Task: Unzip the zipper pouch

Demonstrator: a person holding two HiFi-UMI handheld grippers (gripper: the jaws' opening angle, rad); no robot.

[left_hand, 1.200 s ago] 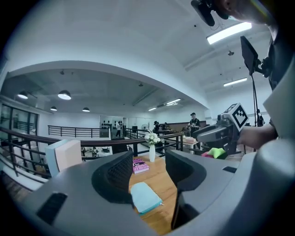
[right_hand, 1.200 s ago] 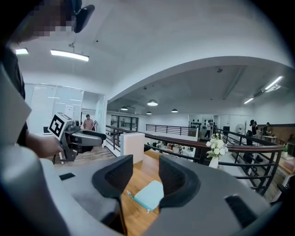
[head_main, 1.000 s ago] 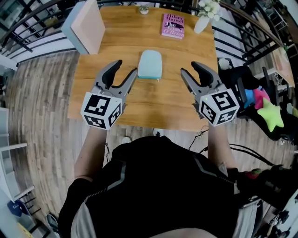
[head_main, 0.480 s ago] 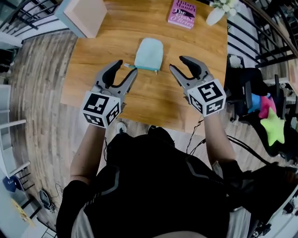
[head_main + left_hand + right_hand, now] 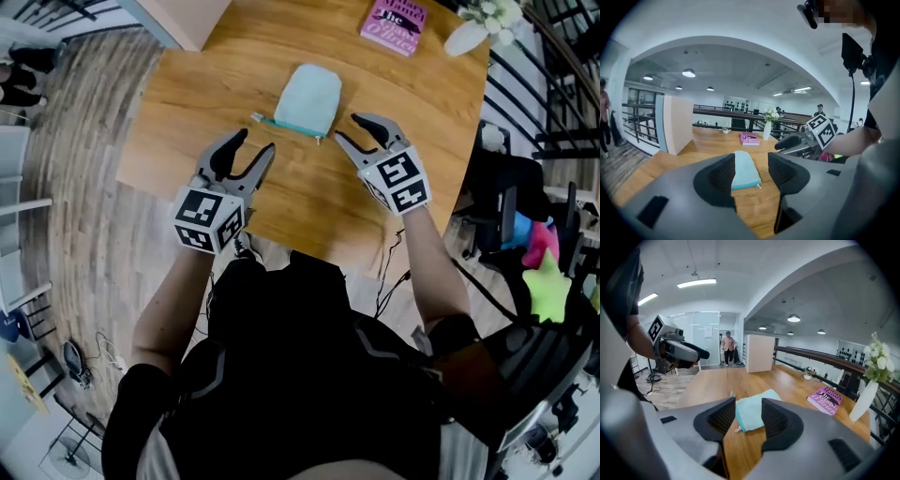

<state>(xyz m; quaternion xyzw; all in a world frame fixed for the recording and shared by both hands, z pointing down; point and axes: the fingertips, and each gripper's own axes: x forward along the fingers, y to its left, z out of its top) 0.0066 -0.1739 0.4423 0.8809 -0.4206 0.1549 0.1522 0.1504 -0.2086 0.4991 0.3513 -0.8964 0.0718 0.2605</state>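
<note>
Table [image 5: 206, 84]: wood, visible grain, smooth satin finish. Zipper pouch [image 5: 309, 97]: soft matt cloth. Left gripper [image 5: 255, 142] and right gripper [image 5: 348, 127]: matt grey plastic, ribbed inner pads. Book [image 5: 394, 25]: cover likely glossy paper. Vase [image 5: 466, 37]: smooth, glossy white surface. Floor [image 5: 84, 187]: matt wood-look planks

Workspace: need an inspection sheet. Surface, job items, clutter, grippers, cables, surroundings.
Surface: wooden table, bare between the grippers.
Job's things: light blue zipper pouch lies flat, zipper edge toward the person, looks closed.
Clutter: pink book and white vase at the far edge; pale box at the far left corner.
Grippers: left gripper and right gripper both open, empty, near the pouch but not touching it.
Cables: black cables hang below the near table edge.
Surroundings: plank floor, black railing, green star toy to the right.
</note>
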